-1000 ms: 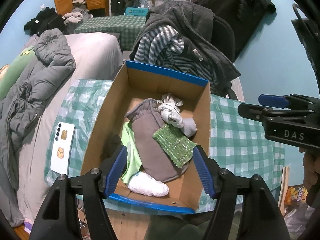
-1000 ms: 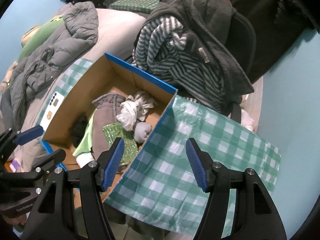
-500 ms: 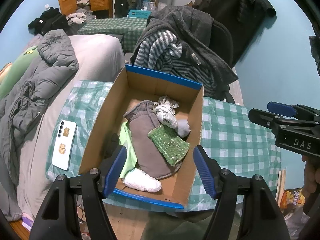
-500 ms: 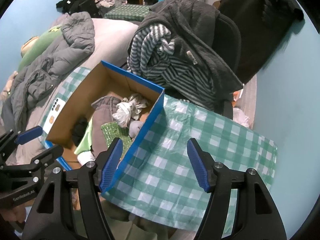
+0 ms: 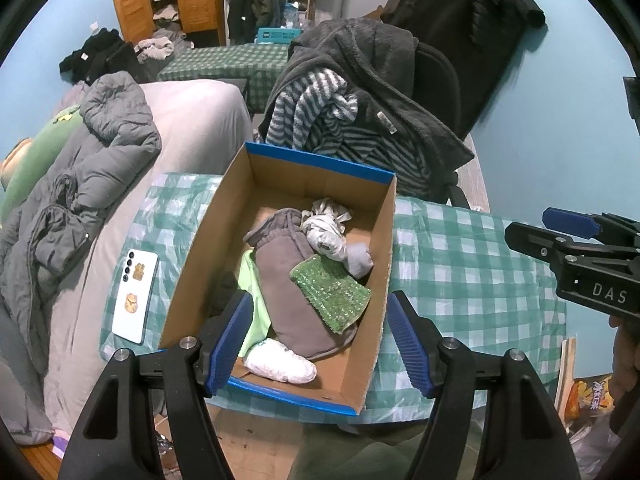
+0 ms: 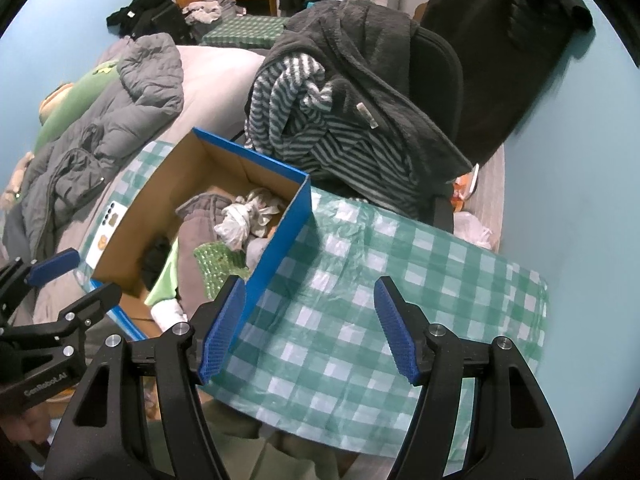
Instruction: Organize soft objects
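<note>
Filling rectangular cardboard box (image 5: 224, 236): knitted green cloth (image 5: 330, 288), grey fleece (image 5: 292, 280).

we see box (image 5: 384, 240) on table (image 5: 472, 280) | soft items (image 5: 296, 280) in box | phone (image 5: 134, 296) at box's 9 o'clock | chair (image 5: 436, 80) at 12 o'clock behind table

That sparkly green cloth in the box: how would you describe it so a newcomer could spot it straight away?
Find the cardboard box with the blue rim on the green checked tablecloth. Inside, a grey garment fills the middle; the sparkly green cloth lies on its right side, just below a small grey sock ball. It alone glitters, with a bumpy, bead-like surface.
</note>
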Action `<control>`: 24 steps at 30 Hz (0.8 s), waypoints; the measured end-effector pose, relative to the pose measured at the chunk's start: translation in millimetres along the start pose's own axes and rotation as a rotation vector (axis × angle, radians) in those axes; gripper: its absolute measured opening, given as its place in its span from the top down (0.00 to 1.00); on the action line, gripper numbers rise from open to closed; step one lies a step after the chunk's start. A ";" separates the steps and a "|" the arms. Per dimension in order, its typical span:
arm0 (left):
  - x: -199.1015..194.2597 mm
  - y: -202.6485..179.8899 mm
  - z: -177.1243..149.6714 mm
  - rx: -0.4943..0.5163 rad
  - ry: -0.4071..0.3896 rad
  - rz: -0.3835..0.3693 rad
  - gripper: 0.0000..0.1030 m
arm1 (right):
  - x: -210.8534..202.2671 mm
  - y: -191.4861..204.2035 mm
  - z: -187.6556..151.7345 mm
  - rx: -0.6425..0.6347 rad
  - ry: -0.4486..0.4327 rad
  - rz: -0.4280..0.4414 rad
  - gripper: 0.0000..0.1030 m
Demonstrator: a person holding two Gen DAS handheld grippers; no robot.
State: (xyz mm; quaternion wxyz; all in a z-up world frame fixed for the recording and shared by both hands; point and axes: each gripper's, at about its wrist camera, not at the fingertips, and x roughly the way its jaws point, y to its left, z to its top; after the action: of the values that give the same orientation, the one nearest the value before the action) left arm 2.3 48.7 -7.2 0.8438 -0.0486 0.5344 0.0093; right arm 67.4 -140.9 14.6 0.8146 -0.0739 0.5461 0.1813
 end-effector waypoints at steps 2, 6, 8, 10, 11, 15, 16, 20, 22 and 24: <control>-1.3 -3.4 0.7 0.007 -0.003 0.006 0.32 | -1.3 -3.0 -0.6 0.004 -0.002 0.000 0.35; -2.3 -8.9 2.5 0.013 -0.002 0.005 0.31 | -2.9 -7.2 -2.0 0.010 -0.002 -0.001 0.35; -3.9 -10.7 2.3 0.014 -0.007 0.005 0.32 | -3.7 -8.4 -2.2 0.011 -0.003 -0.001 0.35; -4.6 -13.7 2.5 0.016 -0.009 0.006 0.32 | -4.8 -10.0 -2.5 0.012 -0.004 0.000 0.35; -5.2 -15.0 2.9 0.018 -0.009 0.007 0.32 | -4.7 -10.4 -2.4 0.012 -0.004 0.000 0.35; -4.9 -17.2 3.1 0.015 -0.011 0.009 0.32 | -4.7 -11.3 -2.4 0.009 -0.006 0.000 0.35; -4.9 -16.6 3.1 0.015 -0.012 0.008 0.32 | -4.7 -11.3 -2.5 0.010 -0.005 -0.001 0.35; -5.4 -18.6 2.6 0.016 -0.010 0.009 0.32 | -5.6 -12.4 -2.5 0.011 -0.004 0.000 0.35; -5.1 -18.0 2.8 0.016 -0.011 0.008 0.32 | -5.8 -12.6 -2.8 0.011 -0.004 -0.001 0.35; -5.1 -18.9 2.7 0.015 -0.009 0.007 0.32 | -5.7 -12.9 -3.0 0.011 -0.004 0.000 0.35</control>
State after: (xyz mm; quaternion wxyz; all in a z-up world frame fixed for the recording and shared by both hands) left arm 3.8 30.3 -0.1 0.8465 -0.0401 0.5309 0.0086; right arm 67.7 -155.0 17.7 0.8159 -0.0691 0.5455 0.1787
